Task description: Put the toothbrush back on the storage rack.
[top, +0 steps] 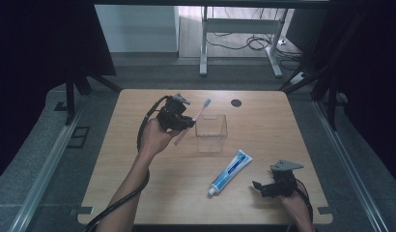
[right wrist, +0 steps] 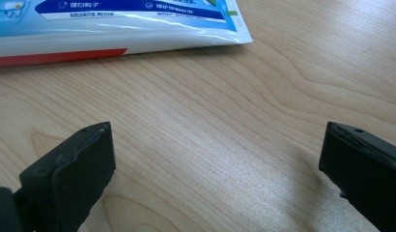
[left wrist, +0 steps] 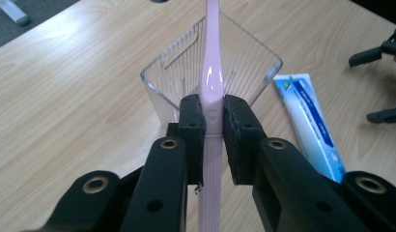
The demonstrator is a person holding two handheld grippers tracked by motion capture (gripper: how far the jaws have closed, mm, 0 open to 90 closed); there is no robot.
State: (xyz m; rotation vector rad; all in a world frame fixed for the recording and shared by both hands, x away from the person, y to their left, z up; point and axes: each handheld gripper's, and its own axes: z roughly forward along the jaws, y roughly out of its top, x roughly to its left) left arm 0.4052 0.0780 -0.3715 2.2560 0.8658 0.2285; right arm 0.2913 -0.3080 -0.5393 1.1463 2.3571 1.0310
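My left gripper (top: 182, 123) is shut on a pink toothbrush (top: 194, 121), held in the air left of a clear plastic cup (top: 211, 132). In the left gripper view the pads clamp the toothbrush (left wrist: 211, 72) at its handle, and its head rises over the cup (left wrist: 254, 63). A blue and white toothpaste tube (top: 231, 171) lies flat on the table in front of the cup. My right gripper (top: 258, 186) rests low at the front right, open, just right of the tube's cap. The right gripper view has the tube (right wrist: 114, 24) lying beyond the wide-apart jaws.
The wooden table (top: 138, 183) has a round black cable hole (top: 236, 103) near its far edge. Dark curtains stand on both sides, and a white desk frame (top: 239, 43) with cables stands on the floor beyond.
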